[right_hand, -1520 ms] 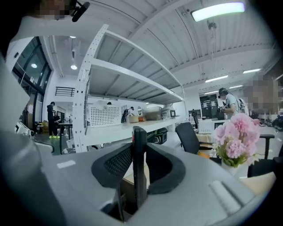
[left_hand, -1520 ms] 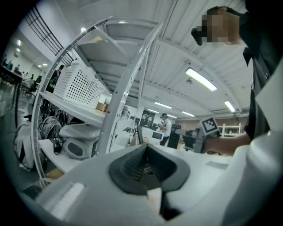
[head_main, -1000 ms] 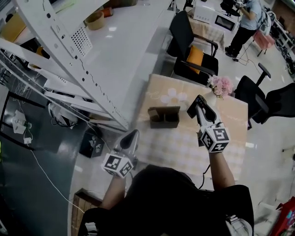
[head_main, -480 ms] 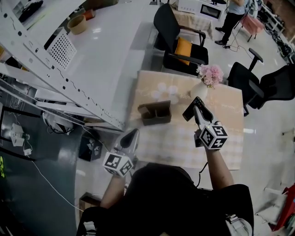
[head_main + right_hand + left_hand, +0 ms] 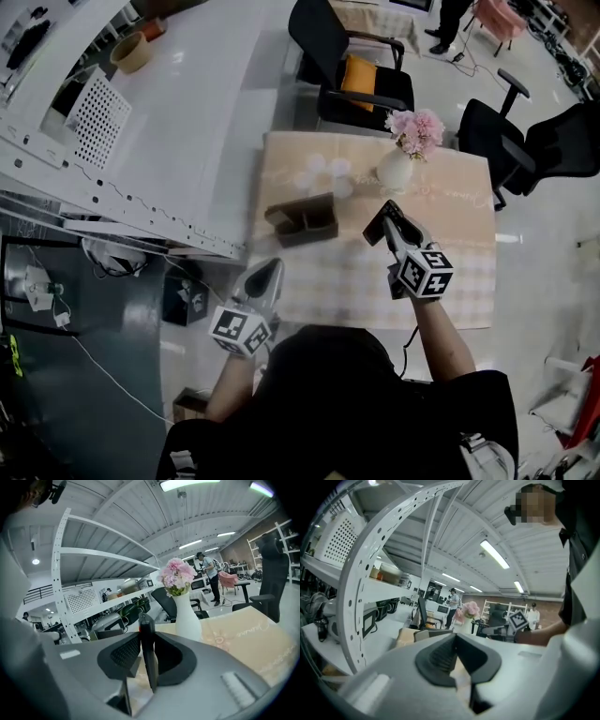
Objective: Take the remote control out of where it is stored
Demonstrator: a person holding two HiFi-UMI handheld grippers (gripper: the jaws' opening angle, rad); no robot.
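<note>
My right gripper (image 5: 387, 218) is shut on a black remote control (image 5: 379, 226) and holds it over the middle of the beige table (image 5: 459, 281). In the right gripper view the remote (image 5: 146, 627) stands edge-on between the pads of that gripper (image 5: 146, 635). To the left of it on the table stands a brown storage holder (image 5: 302, 218), apart from the remote. My left gripper (image 5: 271, 269) hangs off the table's near left corner, shut with nothing in it; its jaws (image 5: 455, 637) meet tip to tip.
A white vase (image 5: 394, 171) of pink flowers (image 5: 415, 129) stands on the table behind the remote. A white shelving rack (image 5: 112, 197) runs along the left. A black chair with an orange cushion (image 5: 352, 70) and more black chairs (image 5: 548, 155) stand beyond the table.
My right gripper has come down toward the table with the remote and rolled somewhat. The left gripper has shifted a little and stays shut. The head view has swung, bringing the vase closer to centre.
</note>
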